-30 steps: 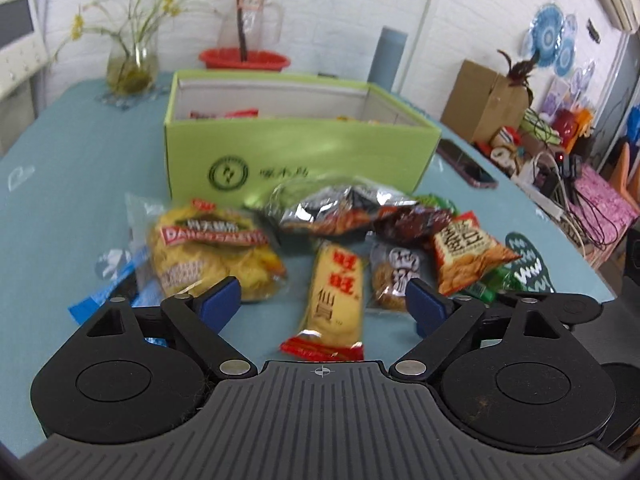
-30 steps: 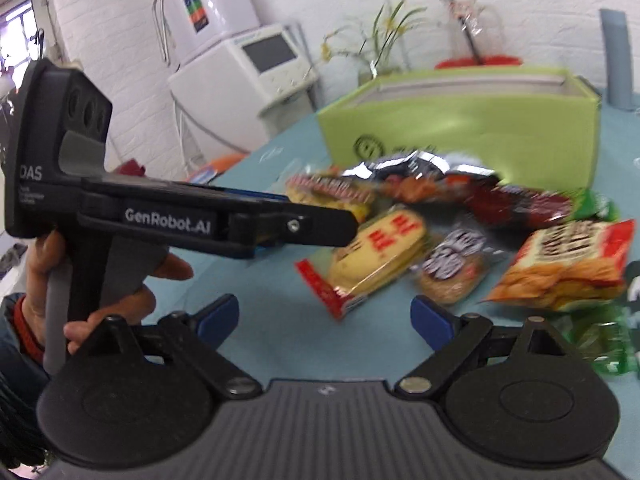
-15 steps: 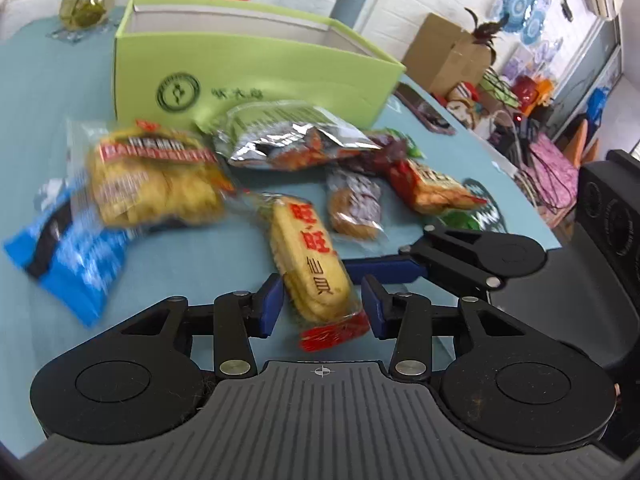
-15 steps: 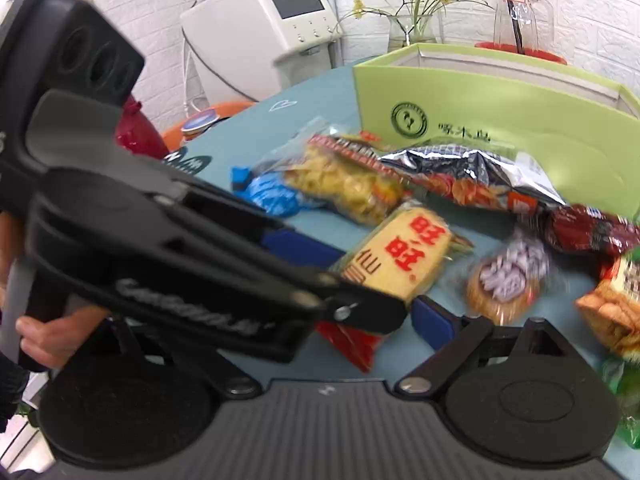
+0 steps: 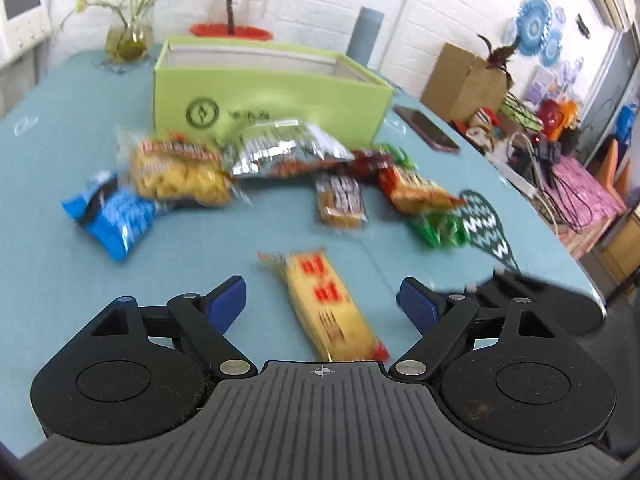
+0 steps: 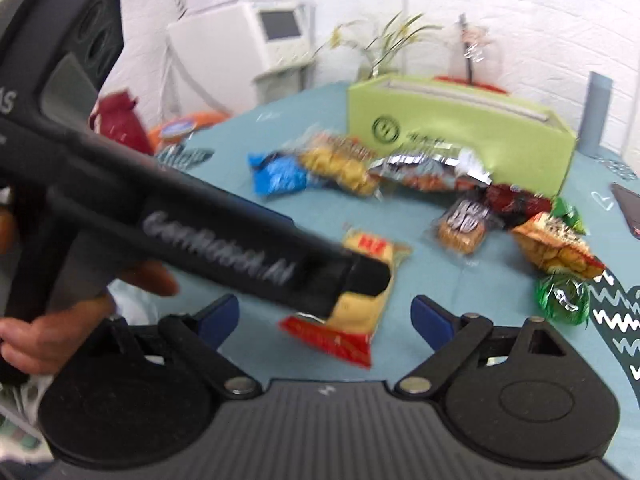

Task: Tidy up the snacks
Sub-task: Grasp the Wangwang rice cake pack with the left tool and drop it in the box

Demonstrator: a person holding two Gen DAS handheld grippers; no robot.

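One yellow rice-cracker packet with red characters and red crimped ends (image 5: 326,308) lies flat on the teal tablecloth (image 5: 52,264), between the blue-padded jaws of the left gripper (image 5: 322,302), which are opening and stand wide, with neither pad touching the wrapper. The packet rests apart from the remaining snacks, nearer the camera than the loose row: a blue foil pouch (image 5: 110,216), a clear bag of yellow crisps (image 5: 178,170), a silver foil bag (image 5: 280,152), a small brown biscuit pack (image 5: 340,202), an orange-red chip bag (image 5: 416,192) and a green wrapped sweet pack (image 5: 438,228). Behind the row stands the open lime-green cardboard box (image 5: 272,100), the probable destination. The right gripper (image 6: 324,318) hovers with jaws wide and empty just beside the same packet, the left tool crossing its view. The step in hand appears to be singling out the packet, which is not yet lifted. The next move calls for one gripper to close across the packet's narrow width and carry it over the box wall.
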